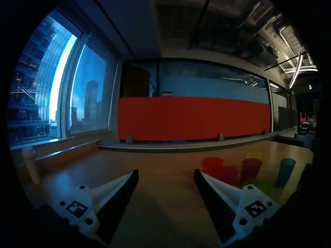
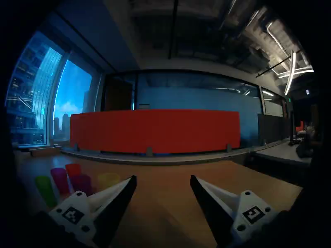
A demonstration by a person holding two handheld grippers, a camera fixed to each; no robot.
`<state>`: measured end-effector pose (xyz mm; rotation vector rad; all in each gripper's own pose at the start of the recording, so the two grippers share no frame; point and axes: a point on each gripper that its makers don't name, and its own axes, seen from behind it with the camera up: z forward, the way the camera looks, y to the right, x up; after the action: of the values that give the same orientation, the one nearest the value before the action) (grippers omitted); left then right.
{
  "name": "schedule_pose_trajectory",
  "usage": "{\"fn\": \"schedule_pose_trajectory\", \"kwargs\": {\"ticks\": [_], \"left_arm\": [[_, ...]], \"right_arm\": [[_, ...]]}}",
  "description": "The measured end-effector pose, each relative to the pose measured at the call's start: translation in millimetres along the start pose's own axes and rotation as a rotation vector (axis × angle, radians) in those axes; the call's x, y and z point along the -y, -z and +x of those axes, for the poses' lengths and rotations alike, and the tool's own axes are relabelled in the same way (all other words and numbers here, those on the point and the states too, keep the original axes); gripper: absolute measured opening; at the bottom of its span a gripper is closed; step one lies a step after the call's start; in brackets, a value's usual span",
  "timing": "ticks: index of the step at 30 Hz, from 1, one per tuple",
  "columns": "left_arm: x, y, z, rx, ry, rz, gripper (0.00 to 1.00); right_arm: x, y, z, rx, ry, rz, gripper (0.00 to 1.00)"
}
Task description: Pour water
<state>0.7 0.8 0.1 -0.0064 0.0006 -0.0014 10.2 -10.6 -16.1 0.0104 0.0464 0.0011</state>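
Observation:
Several coloured plastic cups stand together on a wooden table. In the left gripper view they are at the right: a red cup, a purple cup, a teal cup, a yellow one behind and a green one in front. My left gripper is open and holds nothing; the cups lie beyond its right finger. In the right gripper view the cups are at the left: green, magenta, red, dark purple, yellow. My right gripper is open with nothing between its fingers.
A red divider panel runs along the table's far edge. Large windows are at the left. A pale cone-shaped object stands at the left near the window sill. A second desk lies to the right.

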Motion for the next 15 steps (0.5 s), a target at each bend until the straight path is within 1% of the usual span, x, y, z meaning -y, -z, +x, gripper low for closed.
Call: {"fn": "schedule_pose_trajectory", "kwargs": {"ticks": [5,15], "left_arm": [[-0.3,0.3,0.0,0.0,0.0,0.0,0.99],[-0.2,0.2,0.2,0.0,0.0,0.0,0.99]], "right_arm": [[-2.3,0.1,-8.1,0.019,0.011,-0.008,1.0],[-2.7,-0.4,-13.1,0.037,0.004,-0.01,1.0]]}}
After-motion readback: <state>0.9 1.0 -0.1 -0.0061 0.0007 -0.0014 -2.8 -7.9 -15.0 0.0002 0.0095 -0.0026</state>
